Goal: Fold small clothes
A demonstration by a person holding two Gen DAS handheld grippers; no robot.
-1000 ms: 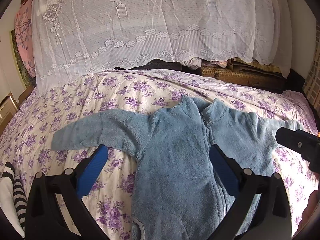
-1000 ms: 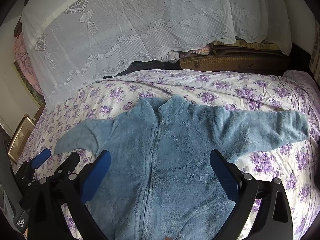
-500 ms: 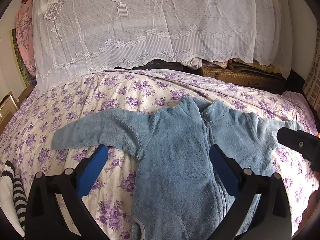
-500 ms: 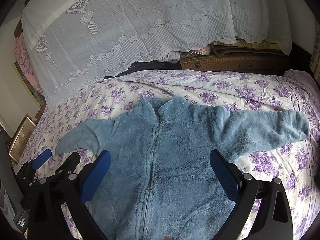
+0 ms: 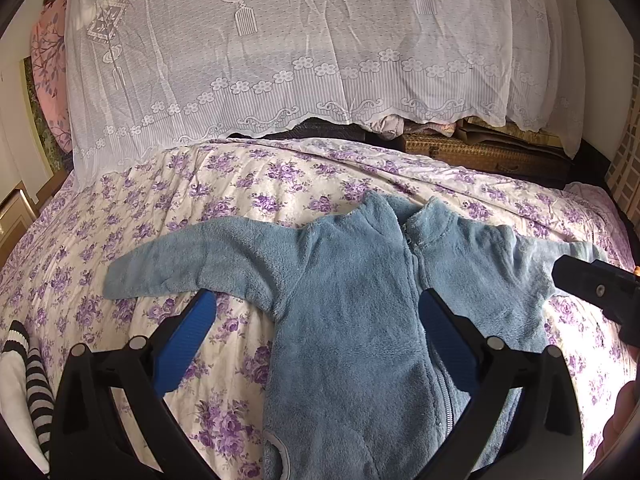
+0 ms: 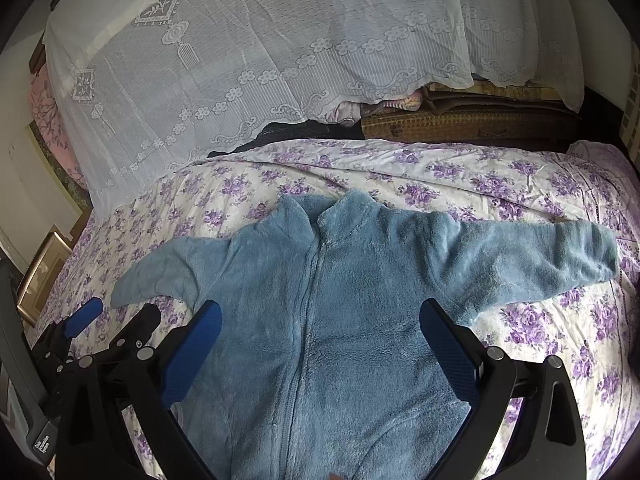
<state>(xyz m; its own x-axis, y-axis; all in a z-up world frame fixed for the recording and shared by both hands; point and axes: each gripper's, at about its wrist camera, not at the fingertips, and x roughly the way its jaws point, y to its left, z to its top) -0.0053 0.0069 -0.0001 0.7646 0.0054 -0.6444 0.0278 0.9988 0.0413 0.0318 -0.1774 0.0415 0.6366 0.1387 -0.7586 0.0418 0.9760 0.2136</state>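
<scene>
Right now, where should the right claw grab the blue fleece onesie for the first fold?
Probably the cuff end of the blue fleece onesie's right sleeve. It lies flat, stretched sideways on the floral bedspread, end free. Bring the open right claw in from the outer side.

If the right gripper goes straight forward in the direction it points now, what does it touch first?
Most likely the blue fleece garment: the open right gripper points at its chest, near the zipper. Nothing shows between them, though depth is unclear.
</scene>
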